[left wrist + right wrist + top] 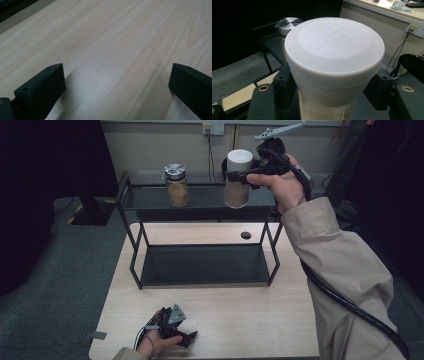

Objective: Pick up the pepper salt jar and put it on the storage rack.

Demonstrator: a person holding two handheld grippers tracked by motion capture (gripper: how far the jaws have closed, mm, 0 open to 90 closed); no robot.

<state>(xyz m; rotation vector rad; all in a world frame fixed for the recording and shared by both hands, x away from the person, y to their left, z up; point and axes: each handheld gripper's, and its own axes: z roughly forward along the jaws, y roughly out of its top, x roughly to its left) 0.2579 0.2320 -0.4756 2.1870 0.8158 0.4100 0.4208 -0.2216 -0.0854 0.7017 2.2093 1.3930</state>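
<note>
R gripper [239,176]: clamped on white-lidded clear jar of tan powder [237,179], far right, over black metal shelf [150,200]. L gripper [187,336]: jaws spread, near table edge.

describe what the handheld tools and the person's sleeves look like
Both tools are black. The right tool carries a grey three-cornered plate on top and trails a thick black cable. The left tool has a smaller grey plate and thin cables. The jaws are blocky with small screw holes. The sleeves are beige.
</note>
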